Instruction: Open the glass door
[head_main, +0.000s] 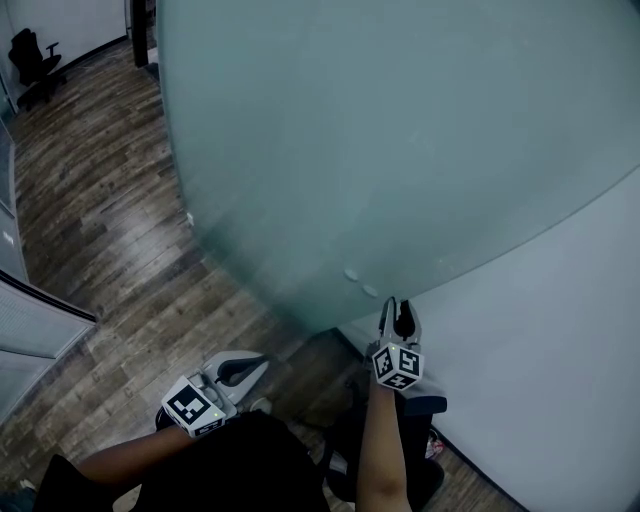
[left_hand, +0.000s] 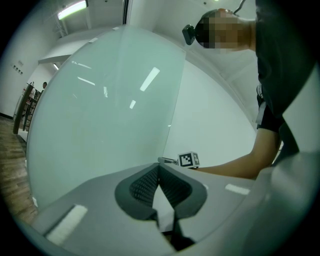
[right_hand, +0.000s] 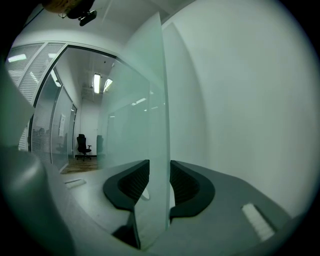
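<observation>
A: Frosted, greenish glass fills most of the scene. It is the glass door, on the far side of both hands, with its free edge beside the white wall on the right.

B: And below it?

A: The wood-plank floor runs off to the left. A black office chair stands far off in the left corner.

B: Where are the tongs?

A: The right gripper reaches to the door's free edge. Its jaws stand fairly wide, one on each side of the glass. A thin sliver of gap shows at the right pad, so they straddle the edge rather than pinch it.

B: The left one?

A: The left gripper hangs near the person, left of the other and apart from the door. Its jaws are closed together on nothing.

B: Anything smaller?

A: Two small round fittings sit on the glass just left of the right gripper.
</observation>
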